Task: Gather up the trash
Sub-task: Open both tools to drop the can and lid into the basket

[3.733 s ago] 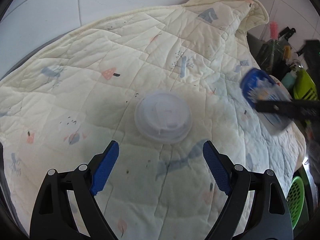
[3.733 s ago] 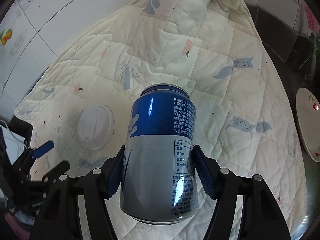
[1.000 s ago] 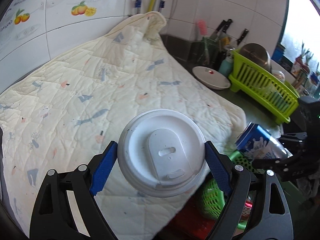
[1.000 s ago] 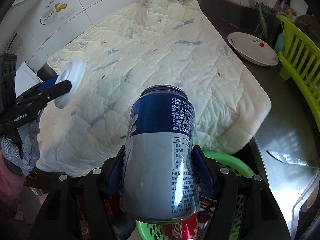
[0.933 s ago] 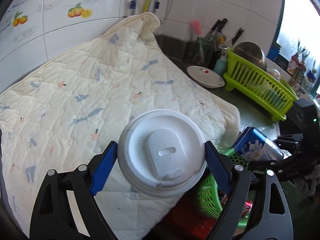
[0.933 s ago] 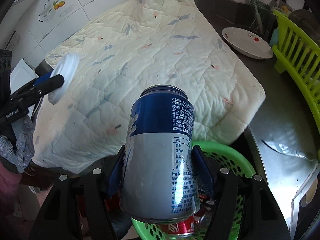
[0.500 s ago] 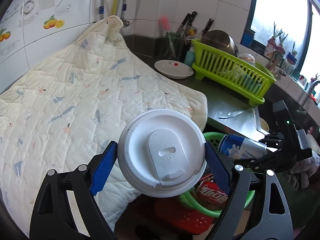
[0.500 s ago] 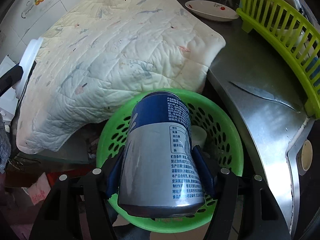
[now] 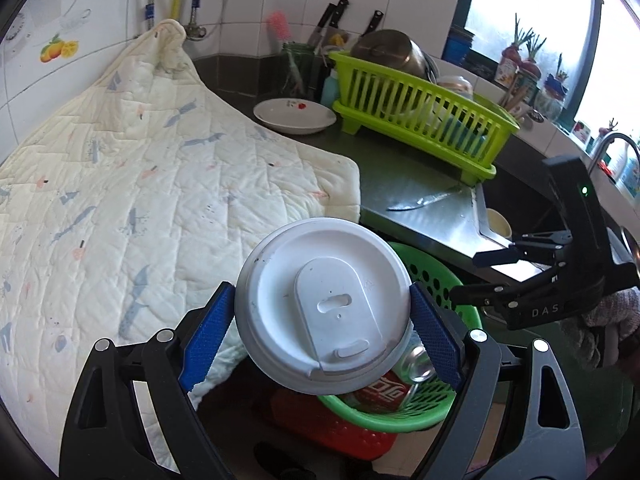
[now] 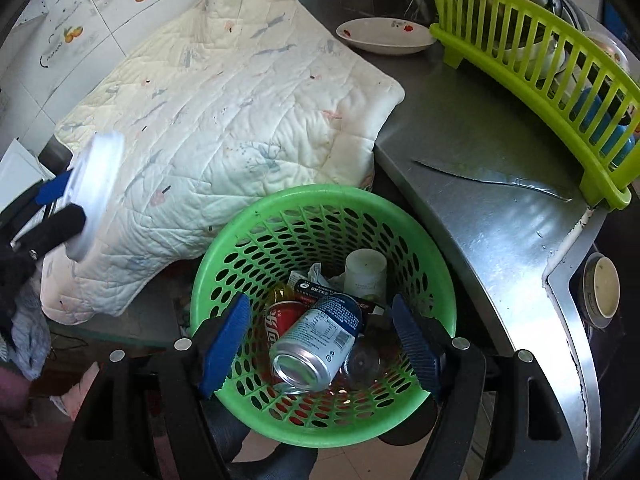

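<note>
A white plastic cup lid sits upright between the blue pads of my left gripper, which is shut on it, just in front of the green mesh basket. In the right wrist view my right gripper hangs over the basket, its jaws opening and its pads touching nothing. The blue and silver can lies on its side inside the basket, on a red cola can and next to a white cup. The left gripper with the lid shows at the left.
A quilted cream cloth covers the counter to the left of the basket. On the steel counter lie a knife, a white plate and a green dish rack. A red crate sits under the basket.
Both grippers moved from over the cloth to the basket. The right jaws parted and the can dropped into the basket. The lid stays gripped in the left gripper.
</note>
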